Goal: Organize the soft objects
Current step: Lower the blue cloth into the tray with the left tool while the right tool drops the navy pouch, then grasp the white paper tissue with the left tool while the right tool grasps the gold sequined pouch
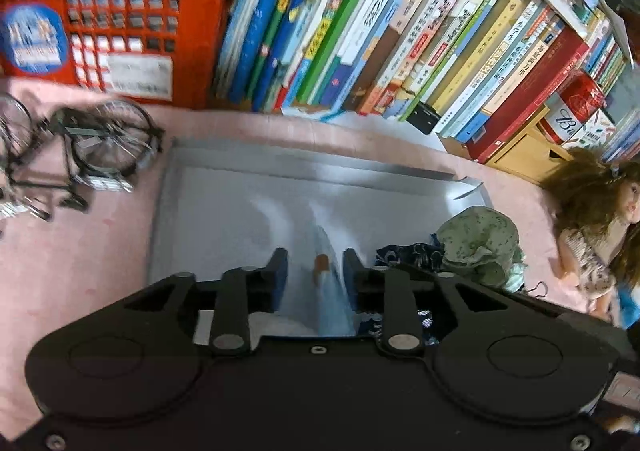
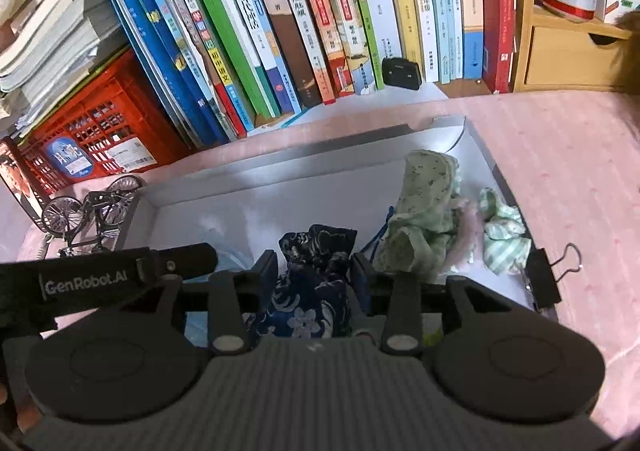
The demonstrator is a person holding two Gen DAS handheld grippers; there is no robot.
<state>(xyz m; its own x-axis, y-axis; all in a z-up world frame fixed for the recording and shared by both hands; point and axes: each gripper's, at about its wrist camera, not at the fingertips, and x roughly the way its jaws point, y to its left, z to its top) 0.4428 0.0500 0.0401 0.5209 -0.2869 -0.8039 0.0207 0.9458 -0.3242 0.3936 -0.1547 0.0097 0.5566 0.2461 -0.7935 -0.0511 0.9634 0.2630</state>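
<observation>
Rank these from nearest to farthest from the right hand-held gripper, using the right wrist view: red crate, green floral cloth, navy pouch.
1. Navy pouch: between the right hand-held gripper fingers.
2. Green floral cloth: ahead, right, in the grey tray.
3. Red crate: far left, beyond the tray.

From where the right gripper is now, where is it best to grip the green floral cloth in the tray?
Probably its raised folded hump: the green floral cloth lies crumpled in the tray's right part. Come from above, since the dark blue pouch sits between the right gripper fingers beside it.
</observation>
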